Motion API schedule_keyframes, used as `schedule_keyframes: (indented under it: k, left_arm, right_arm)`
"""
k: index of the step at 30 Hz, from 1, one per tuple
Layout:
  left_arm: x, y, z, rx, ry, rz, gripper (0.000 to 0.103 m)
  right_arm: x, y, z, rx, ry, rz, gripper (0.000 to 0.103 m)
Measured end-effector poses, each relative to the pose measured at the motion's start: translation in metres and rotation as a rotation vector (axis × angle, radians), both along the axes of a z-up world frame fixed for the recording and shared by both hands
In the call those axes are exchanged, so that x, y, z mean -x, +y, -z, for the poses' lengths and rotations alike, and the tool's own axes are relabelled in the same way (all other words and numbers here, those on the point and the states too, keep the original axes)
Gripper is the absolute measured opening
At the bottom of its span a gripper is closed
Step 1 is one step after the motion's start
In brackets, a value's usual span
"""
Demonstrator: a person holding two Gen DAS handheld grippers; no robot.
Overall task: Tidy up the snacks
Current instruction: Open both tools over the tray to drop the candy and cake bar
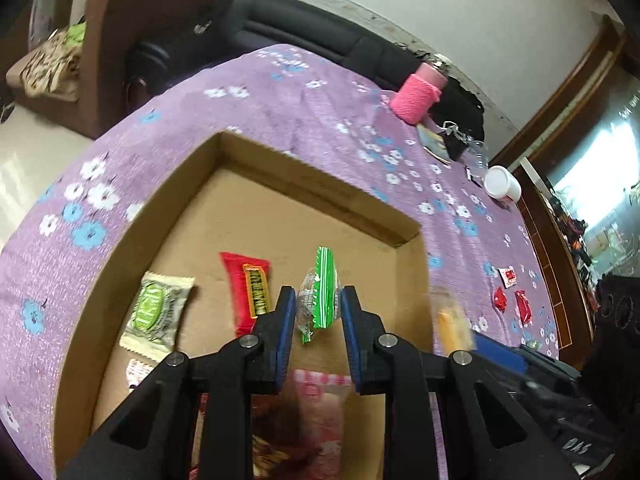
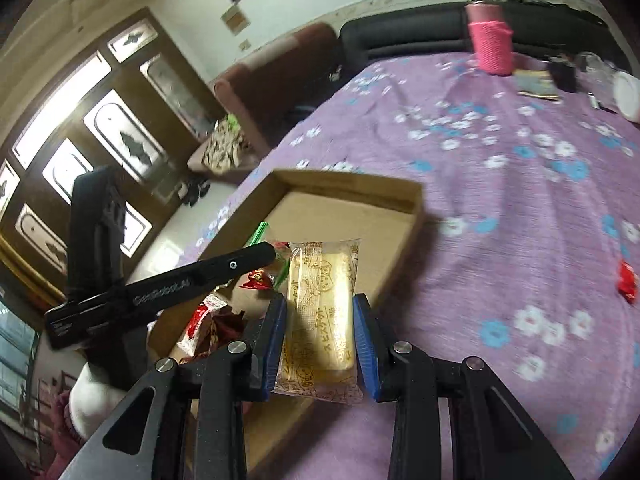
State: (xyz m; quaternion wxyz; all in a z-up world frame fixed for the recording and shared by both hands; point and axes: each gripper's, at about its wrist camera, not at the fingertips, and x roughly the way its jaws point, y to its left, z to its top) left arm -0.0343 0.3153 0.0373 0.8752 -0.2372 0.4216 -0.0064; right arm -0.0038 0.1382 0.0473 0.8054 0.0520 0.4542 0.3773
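Surface: purple flowered cloth (image 1: 280,92), sofa (image 1: 304,28) behind
Box (image 1: 320,184): four snacks (roughly)
Left gripper (image 1: 318,312): pinched green candy (image 1: 320,292) over box
Right gripper (image 2: 320,334): clamped biscuit (image 2: 324,312)
Loose: three red candies (image 1: 514,296)

The left gripper (image 1: 318,306) pinches a green-and-clear candy wrapper (image 1: 320,294) above the cardboard box (image 1: 320,184). On the box floor to its left lie a red snack bar (image 1: 246,288) and a pale green packet (image 1: 158,314).
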Motion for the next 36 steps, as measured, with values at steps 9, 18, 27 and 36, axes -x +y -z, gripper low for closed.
schedule_keyframes:
  k: [9,18,27,36]
  left_arm:
    - [0.024,0.014,-0.015,0.043,-0.057,-0.014,0.054]
    - [0.071,-0.003,-0.055,-0.059,-0.178,-0.055,0.078]
    - [0.103,-0.039,-0.062,-0.037,-0.241,-0.103,0.083]
    - [0.112,-0.095,-0.071,-0.183,-0.169,-0.106,0.090]
  right_arm:
    - [-0.008,0.046,0.023,0.099,-0.032,0.002,0.038]
    - [0.007,0.003,-0.003,0.038,-0.102,0.068,0.041]
    - [0.013,-0.076,-0.007,0.003,-0.145,0.211,0.043]
    - [-0.014,-0.150,-0.005,0.052,-0.236,0.383,0.042]
